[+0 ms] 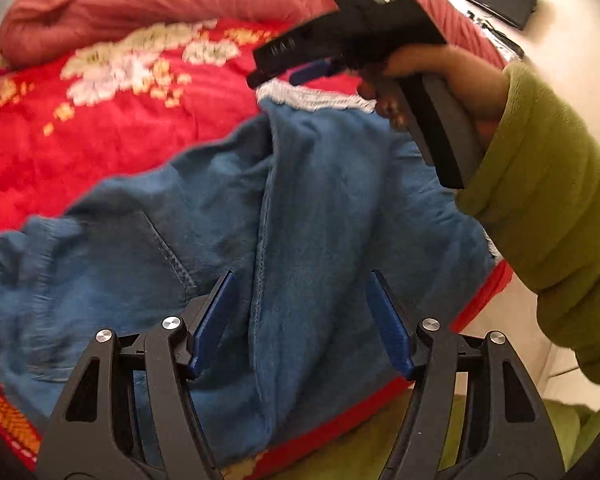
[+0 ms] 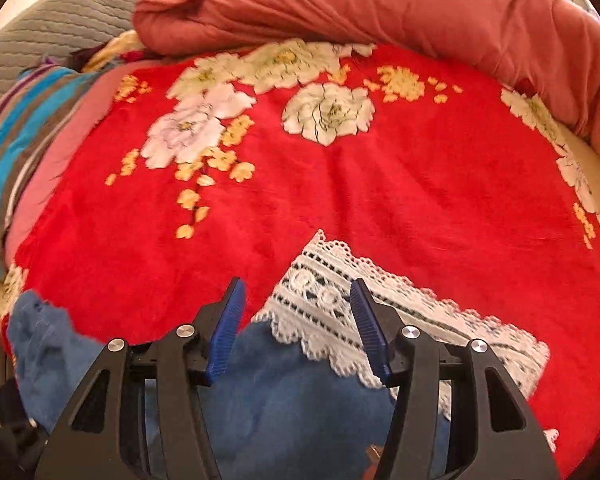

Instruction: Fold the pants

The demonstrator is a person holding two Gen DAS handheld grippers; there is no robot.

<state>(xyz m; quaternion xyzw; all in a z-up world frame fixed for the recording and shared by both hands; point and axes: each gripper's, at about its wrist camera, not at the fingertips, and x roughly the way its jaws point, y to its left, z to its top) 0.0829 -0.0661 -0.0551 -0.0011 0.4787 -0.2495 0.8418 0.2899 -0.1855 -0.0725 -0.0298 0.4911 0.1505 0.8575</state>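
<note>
Blanket: the red flowered spread (image 2: pixel 420 184) covers the bed under everything you handle; take it as your landmark.
Quilt: a dull pink roll (image 2: pixel 380 12) lies bunched along the blanket's far edge.
Pants: the blue pair (image 1: pixel 300 208) lies rumpled on the blanket's near part, with a long crease running down the middle and a gathered waistband toward the left in your left wrist view.
Sleeve: your green sleeve (image 1: pixel 548 200) reaches in over the blanket's right side.
Lace: a white lace hem (image 2: pixel 340 300) ends the pant leg and lies flat on the blanket, beyond the blue cloth.
Striped cloth: a blue and brown piece (image 2: pixel 16 152) sits off the blanket's left edge.
Left gripper: yours (image 1: pixel 300 320) hovers above the pants with its fingers spread and nothing between them.
Right gripper: yours (image 2: pixel 296 328) hangs over the lace hem, fingers spread wide, gripping nothing; whether they touch the cloth is unclear.
</note>
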